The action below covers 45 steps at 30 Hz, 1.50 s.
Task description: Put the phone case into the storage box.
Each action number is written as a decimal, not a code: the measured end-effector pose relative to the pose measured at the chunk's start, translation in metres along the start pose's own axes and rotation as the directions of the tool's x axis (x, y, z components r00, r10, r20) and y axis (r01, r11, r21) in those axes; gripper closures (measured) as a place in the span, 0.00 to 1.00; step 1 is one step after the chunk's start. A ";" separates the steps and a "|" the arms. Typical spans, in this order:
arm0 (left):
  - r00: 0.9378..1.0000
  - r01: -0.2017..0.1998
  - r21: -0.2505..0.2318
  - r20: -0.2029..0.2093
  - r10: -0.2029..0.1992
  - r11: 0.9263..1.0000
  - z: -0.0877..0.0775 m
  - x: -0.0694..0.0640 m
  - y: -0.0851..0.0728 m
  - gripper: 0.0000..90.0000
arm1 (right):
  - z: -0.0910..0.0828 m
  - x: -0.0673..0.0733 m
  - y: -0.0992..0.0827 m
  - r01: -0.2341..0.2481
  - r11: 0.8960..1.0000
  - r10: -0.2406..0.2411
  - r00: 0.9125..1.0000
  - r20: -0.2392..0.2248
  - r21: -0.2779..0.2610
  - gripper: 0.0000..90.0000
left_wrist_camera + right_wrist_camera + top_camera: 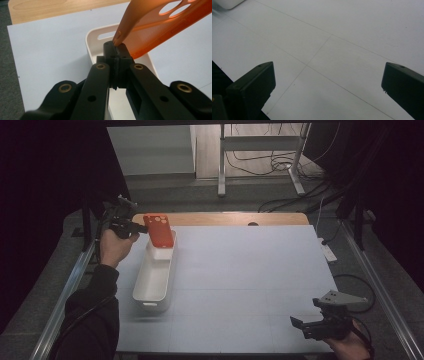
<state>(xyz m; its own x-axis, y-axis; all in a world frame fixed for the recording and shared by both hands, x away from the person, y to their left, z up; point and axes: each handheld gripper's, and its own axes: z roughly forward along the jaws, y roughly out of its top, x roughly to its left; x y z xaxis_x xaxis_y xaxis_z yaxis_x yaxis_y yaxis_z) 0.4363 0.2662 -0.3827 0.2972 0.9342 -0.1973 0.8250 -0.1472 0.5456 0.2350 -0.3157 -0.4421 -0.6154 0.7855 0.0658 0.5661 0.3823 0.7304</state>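
- The long white plastic bin (152, 279), with rounded corners and a slot handle at each end, lies near the left edge of the pale grey table mat (240, 285); it serves as landmark for everything below.
- The orange-red soft phone case (159, 230), with round camera cut-outs at one end, hangs over the bin's far end, cut-outs pointing away from the person. It looks to be on its way into the bin, which would explain why it is carried right above the opening.
- The left gripper (116, 46) has its jaws pressed together, pinching the case by the thin edge of one corner. Gripping the rim leaves the body of the case free, so it should drop clear once the jaws part.
- The left hand (116, 246) sits just left of the bin's far end, forearm reaching up along the bin's left side, gripper pointing level across toward the case.
- The right gripper (306, 326) waits well apart from the bin, low at the near right corner of the mat. Its jaws stand spread wide with nothing but bare mat between them, seemingly kept out of the way.
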 end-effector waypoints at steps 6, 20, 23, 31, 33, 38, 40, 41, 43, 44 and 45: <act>1.000 0.016 0.012 -0.003 -0.016 1.000 0.010 0.001 0.000 0.99 | 0.000 0.000 0.000 0.005 1.000 -0.005 1.000 0.001 0.006 0.00; 0.999 0.022 0.063 -0.029 -0.020 0.998 0.034 0.004 -0.005 0.99 | 0.002 0.002 0.001 0.024 0.999 -0.024 1.000 -0.002 0.022 0.00; 0.999 0.031 0.068 -0.035 -0.029 0.997 0.039 0.005 -0.006 0.99 | 0.002 0.003 0.001 0.025 0.999 -0.025 1.000 -0.001 0.024 0.00; 0.998 0.038 0.105 -0.050 -0.032 0.994 0.052 0.003 -0.005 0.99 | 0.003 0.003 0.001 0.030 0.999 -0.030 1.000 -0.003 0.029 0.00; 0.998 0.040 0.107 -0.052 -0.035 0.993 0.054 0.003 -0.005 0.99 | 0.003 0.003 0.001 0.029 0.999 -0.029 1.000 -0.003 0.031 0.00; 0.997 0.051 0.109 -0.066 -0.044 0.993 0.059 0.004 -0.006 0.97 | 0.003 0.003 0.001 0.032 0.999 -0.032 0.999 -0.004 0.031 0.00; 0.997 0.053 0.092 -0.052 -0.048 0.994 0.058 0.005 -0.007 0.92 | 0.003 0.003 0.001 0.032 0.999 -0.032 0.999 -0.005 0.031 0.00; 0.998 0.054 0.079 -0.049 -0.050 0.995 0.058 0.005 -0.007 0.90 | 0.003 0.003 0.001 0.032 0.999 -0.032 0.999 -0.005 0.031 0.00; 0.998 0.035 0.061 -0.045 -0.032 0.998 0.057 0.003 -0.006 0.81 | 0.003 0.003 0.001 0.032 0.999 -0.032 0.999 -0.005 0.031 0.00; 0.998 0.027 0.062 -0.050 -0.024 0.998 0.056 0.002 -0.006 0.78 | 0.003 0.003 0.001 0.031 0.999 -0.031 1.000 -0.005 0.030 0.00; 0.999 0.023 0.059 -0.049 -0.020 0.998 0.056 0.000 -0.006 0.76 | 0.003 0.003 0.001 0.031 0.999 -0.031 0.999 -0.005 0.031 0.00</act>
<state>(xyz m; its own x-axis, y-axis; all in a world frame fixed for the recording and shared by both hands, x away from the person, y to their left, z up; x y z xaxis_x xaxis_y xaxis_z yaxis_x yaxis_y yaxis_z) 0.4586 0.2492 -0.4320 0.2562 0.9519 -0.1681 0.8587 -0.1443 0.4917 0.2354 -0.3117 -0.4431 -0.6356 0.7706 0.0465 0.5634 0.4219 0.7104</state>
